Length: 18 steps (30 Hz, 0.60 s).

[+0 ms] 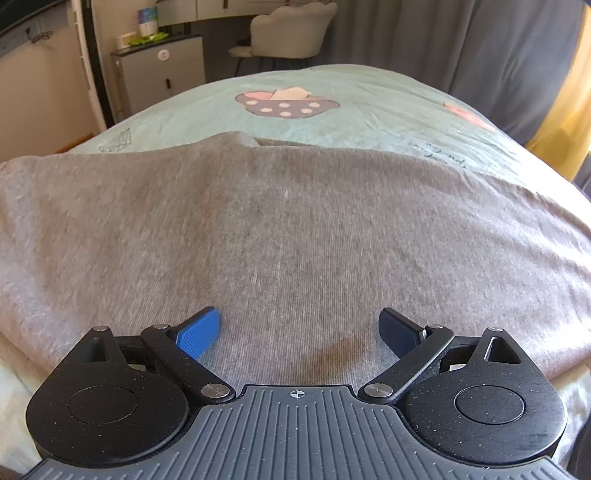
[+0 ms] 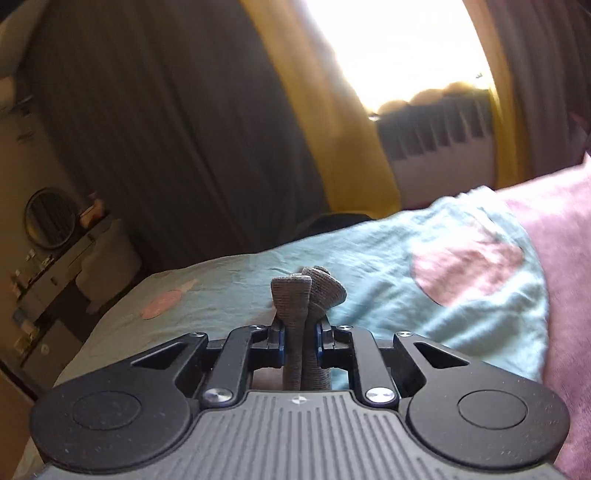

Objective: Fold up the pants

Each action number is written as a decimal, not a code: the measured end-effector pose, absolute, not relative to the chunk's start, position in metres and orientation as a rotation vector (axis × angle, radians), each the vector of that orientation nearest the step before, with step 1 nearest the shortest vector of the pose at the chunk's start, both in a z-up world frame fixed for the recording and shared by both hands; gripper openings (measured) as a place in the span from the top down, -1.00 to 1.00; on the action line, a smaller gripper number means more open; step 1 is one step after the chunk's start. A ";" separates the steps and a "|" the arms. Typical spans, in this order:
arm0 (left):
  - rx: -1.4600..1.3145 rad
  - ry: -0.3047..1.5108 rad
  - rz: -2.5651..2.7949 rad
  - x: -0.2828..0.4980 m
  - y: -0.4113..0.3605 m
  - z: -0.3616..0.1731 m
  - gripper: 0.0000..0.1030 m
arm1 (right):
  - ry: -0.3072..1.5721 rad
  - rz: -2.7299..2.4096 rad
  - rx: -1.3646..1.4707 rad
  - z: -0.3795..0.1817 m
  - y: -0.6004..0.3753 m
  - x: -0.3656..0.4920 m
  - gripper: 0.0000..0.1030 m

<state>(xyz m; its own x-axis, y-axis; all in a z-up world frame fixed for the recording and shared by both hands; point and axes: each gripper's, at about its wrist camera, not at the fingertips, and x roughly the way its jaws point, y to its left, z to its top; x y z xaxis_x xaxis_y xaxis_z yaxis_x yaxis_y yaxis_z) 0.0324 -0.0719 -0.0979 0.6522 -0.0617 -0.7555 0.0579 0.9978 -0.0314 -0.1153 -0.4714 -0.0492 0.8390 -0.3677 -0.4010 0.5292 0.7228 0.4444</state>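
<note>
The pants (image 1: 288, 236) lie spread across a bed, grey fabric covering most of the near part of the bed sheet (image 1: 351, 107). The sheet is pale green with printed figures: a dark spotted bowl shape in the left wrist view, pink patches in the right wrist view. A pink blanket or pillow (image 2: 561, 280) lies at the right edge of the bed.

The left hand-held gripper (image 1: 299, 330) hangs just above the pants with its jaws spread wide and nothing between them. Blue pads (image 1: 199, 332) face inward.

The right hand-held gripper (image 2: 300, 341) is clenched on a bunched fold of the pants (image 2: 295, 295); the fabric sticks up past the fingertips.

Room: beyond the bed stand a cream chair (image 1: 288, 33) and a small grey cabinet (image 1: 162, 74). Grey curtains (image 1: 461, 40) hang behind the bed, with a yellow curtain (image 2: 332, 122) beside a bright window (image 2: 399, 48). A round mirror (image 2: 50, 218) is on the left wall. The right wrist view is blurred.
</note>
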 end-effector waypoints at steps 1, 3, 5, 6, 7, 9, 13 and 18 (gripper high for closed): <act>-0.012 0.856 -0.069 0.032 -0.071 -0.097 -0.90 | 0.294 -0.457 0.515 -0.035 -0.456 -0.106 0.74; -0.033 0.851 -0.068 0.032 -0.068 -0.096 -0.90 | 0.298 -0.334 0.402 -0.014 -0.419 -0.088 0.74; -0.053 0.846 -0.064 0.031 -0.065 -0.094 -0.90 | 0.322 -0.199 0.306 -0.002 -0.378 -0.070 0.74; -0.059 0.844 -0.061 0.031 -0.063 -0.094 -0.90 | 0.345 -0.131 0.252 0.000 -0.355 -0.061 0.74; -0.065 0.839 -0.057 0.031 -0.062 -0.093 -0.90 | 0.366 -0.067 0.208 0.000 -0.333 -0.055 0.73; -0.075 0.832 -0.052 0.030 -0.060 -0.091 -0.90 | 0.429 0.078 0.125 -0.010 -0.289 -0.043 0.73; -0.090 0.827 -0.060 0.028 -0.057 -0.090 -0.90 | 0.612 0.248 0.058 -0.053 -0.224 -0.027 0.58; -0.089 0.821 -0.092 0.027 -0.060 -0.090 -0.90 | 0.728 0.352 0.103 -0.071 -0.203 -0.031 0.19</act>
